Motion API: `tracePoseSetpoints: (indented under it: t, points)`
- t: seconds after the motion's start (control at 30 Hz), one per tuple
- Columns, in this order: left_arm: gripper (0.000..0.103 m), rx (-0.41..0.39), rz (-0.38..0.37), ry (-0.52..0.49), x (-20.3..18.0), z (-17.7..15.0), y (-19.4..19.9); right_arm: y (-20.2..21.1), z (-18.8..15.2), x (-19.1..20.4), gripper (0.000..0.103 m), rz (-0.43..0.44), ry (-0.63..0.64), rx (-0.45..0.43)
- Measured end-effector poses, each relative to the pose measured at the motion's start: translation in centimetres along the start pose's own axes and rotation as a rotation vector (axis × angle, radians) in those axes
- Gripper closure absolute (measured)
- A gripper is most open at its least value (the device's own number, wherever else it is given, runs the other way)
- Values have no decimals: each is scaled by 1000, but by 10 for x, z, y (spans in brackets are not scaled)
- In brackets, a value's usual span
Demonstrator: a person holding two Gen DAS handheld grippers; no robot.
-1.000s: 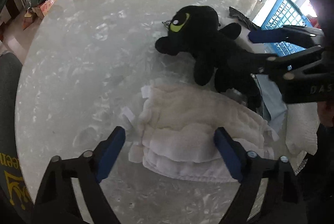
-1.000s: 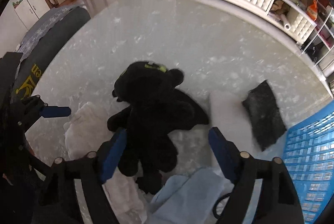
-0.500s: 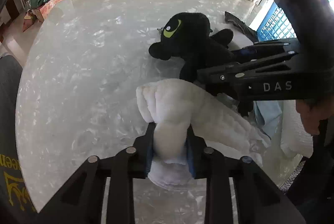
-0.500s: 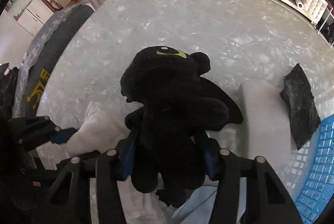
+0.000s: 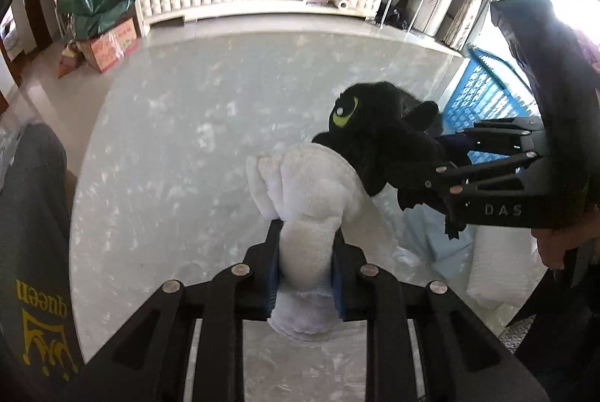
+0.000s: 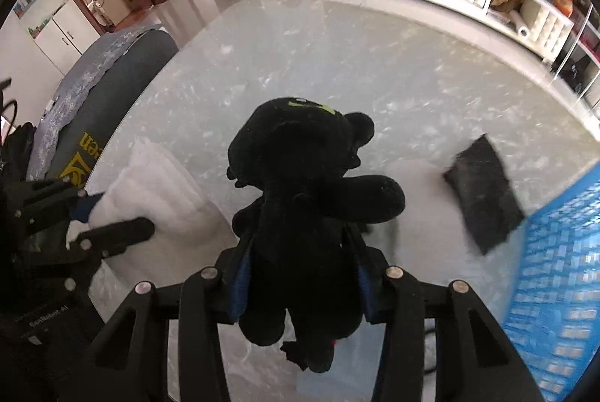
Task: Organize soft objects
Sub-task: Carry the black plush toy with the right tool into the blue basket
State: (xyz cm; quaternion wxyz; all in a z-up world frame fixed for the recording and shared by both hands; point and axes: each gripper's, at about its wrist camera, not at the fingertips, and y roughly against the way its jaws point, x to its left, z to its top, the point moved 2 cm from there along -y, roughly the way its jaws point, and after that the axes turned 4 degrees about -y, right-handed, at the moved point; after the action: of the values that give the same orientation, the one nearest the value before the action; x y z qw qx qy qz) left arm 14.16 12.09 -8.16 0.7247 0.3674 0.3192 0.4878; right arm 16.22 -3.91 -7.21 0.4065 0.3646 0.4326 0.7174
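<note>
My left gripper [image 5: 305, 267] is shut on a folded white towel [image 5: 311, 192] and holds it lifted above the marble table [image 5: 180, 139]. My right gripper [image 6: 300, 274] is shut on a black plush dragon [image 6: 307, 199] with a green eye, also lifted. In the left wrist view the plush [image 5: 375, 139] hangs just right of the towel, with the right gripper [image 5: 446, 177] behind it. In the right wrist view the towel [image 6: 150, 192] and left gripper [image 6: 90, 214] show at the left.
A blue plastic basket [image 6: 555, 289] stands at the table's right edge. A black cloth [image 6: 483, 192] and a white cloth [image 6: 420, 184] lie near it. A light blue cloth [image 5: 435, 233] and a white pillow-like item [image 5: 498, 263] lie below the plush. A dark chair back [image 6: 97, 90] stands left.
Both grippers closed from open, the left on the white towel and the right on the black plush. Both have since lifted their objects off the table.
</note>
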Motion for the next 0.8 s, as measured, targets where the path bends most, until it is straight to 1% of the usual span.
tracePoseSetpoints:
  t: [0.13, 0.3, 0.33, 0.4, 0.47, 0.6, 0.63, 0.7, 0.8]
  points:
    - [82, -34, 21, -23, -7, 12, 12, 37, -12, -11, 60, -12, 1, -35]
    - [82, -25, 41, -26, -17, 18, 21, 73, -20, -31, 60, -28, 15, -76]
    - [82, -27, 42, -33, -21, 20, 23, 76, -22, -27, 60, -36, 17, -84]
    - [82, -38, 37, -45, -28, 21, 26, 80, -21, -29, 61, -45, 21, -102]
    - [82, -52, 26, -55, -37, 25, 32, 96, -26, -37, 61, -50, 19, -122]
    - [82, -86, 10, -84, -56, 34, 39, 107, -26, -30, 62, -68, 21, -160]
    - [82, -91, 5, -92, -61, 38, 40, 116, -29, -38, 62, -70, 17, -172]
    - [82, -96, -3, -108, -70, 43, 39, 116, -33, -36, 62, -79, 10, -192]
    - [82, -92, -7, -133, -85, 49, 35, 137, -39, -53, 62, -100, -11, -226]
